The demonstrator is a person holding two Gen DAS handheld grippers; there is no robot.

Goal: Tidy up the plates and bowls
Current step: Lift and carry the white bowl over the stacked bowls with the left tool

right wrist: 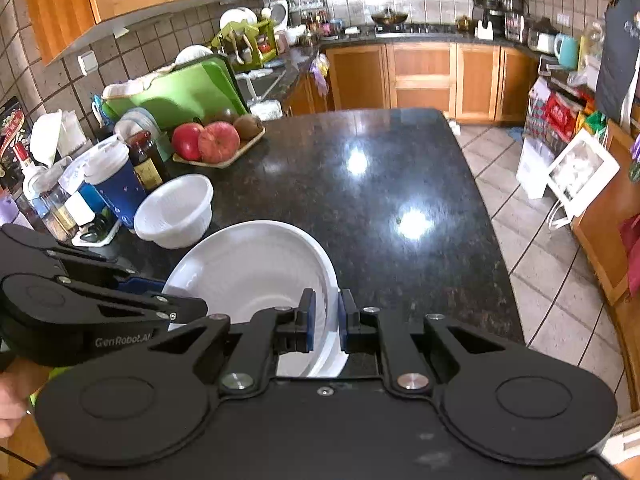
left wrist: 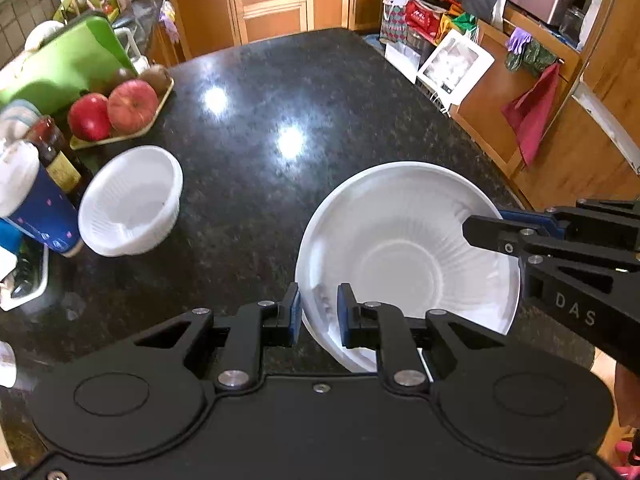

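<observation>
The white ribbed bowl (left wrist: pixel 408 248) is tilting above the counter (left wrist: pixel 256 152) while you are pinching its rim with both left gripper (left wrist: pixel 318 314) and right gripper (right wrist: pixel 326 320), pointing downward.

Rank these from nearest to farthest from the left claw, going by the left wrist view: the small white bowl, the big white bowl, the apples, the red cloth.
1. Big white bowl: its rim sits in the left claw.
2. Small white bowl: on the counter, left.
3. Apples: tray, far left.
4. Red cloth: hanging on cabinets, far right.
</observation>
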